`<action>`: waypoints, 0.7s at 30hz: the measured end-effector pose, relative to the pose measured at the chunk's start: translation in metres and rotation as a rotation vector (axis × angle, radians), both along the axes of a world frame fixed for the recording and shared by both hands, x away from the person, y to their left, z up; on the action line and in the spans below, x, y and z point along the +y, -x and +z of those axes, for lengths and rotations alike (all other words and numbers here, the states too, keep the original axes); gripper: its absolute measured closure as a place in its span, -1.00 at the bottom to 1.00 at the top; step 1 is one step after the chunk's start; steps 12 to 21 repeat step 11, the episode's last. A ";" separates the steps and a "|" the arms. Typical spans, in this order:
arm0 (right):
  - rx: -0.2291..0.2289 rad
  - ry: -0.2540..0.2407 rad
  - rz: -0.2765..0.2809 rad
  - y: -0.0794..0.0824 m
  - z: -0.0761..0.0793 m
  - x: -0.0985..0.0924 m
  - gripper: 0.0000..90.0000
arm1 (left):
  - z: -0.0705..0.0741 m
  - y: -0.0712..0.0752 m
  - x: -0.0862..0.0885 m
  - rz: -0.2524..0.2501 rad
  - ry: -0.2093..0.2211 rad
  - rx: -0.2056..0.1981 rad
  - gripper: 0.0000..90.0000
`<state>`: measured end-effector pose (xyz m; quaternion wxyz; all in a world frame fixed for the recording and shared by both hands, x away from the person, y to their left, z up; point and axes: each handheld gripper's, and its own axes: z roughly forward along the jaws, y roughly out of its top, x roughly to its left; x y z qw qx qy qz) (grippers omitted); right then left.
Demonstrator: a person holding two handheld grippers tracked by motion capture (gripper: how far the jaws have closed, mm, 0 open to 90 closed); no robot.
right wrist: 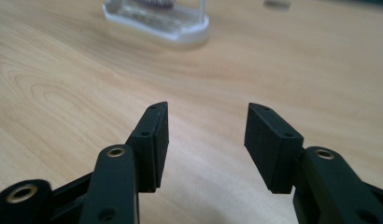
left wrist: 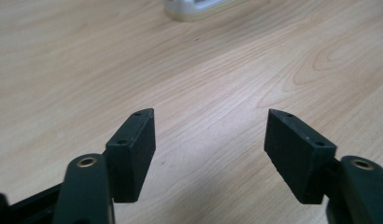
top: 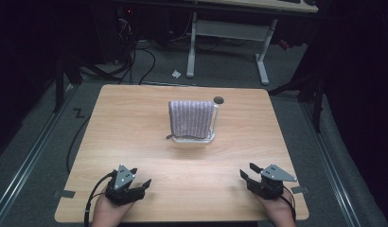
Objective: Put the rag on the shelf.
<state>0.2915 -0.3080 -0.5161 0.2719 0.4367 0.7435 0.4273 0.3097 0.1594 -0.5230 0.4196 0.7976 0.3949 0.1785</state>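
A striped grey-purple towel (top: 191,118) hangs over a white rack (top: 194,139) in the middle of the wooden table (top: 135,109). The rack's white base (right wrist: 167,24) lies far ahead in the right gripper view, and its edge (left wrist: 199,9) peeks in at the top of the left gripper view. My left gripper (top: 140,177) rests near the table's front left, open, nothing between its jaws. Near the front right, my right gripper (top: 246,171) is open too and holds nothing. Both point toward the rack, well short of it.
A small dark round hole (top: 219,100) sits in the tabletop behind the rack. Beyond the table are a white desk frame (top: 227,33), cables (top: 135,61) on the floor and a crumpled scrap of paper (top: 176,74).
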 end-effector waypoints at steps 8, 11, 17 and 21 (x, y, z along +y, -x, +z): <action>0.018 0.014 0.016 -0.011 -0.006 0.008 0.07 | -0.005 -0.012 0.006 0.022 0.098 0.055 -0.32; 0.022 0.013 0.021 -0.012 -0.008 0.006 0.02 | -0.007 -0.013 0.004 0.016 0.094 0.059 -0.33; 0.022 0.013 0.021 -0.012 -0.008 0.006 0.02 | -0.007 -0.013 0.004 0.016 0.094 0.059 -0.33; 0.022 0.013 0.021 -0.012 -0.008 0.006 0.02 | -0.007 -0.013 0.004 0.016 0.094 0.059 -0.33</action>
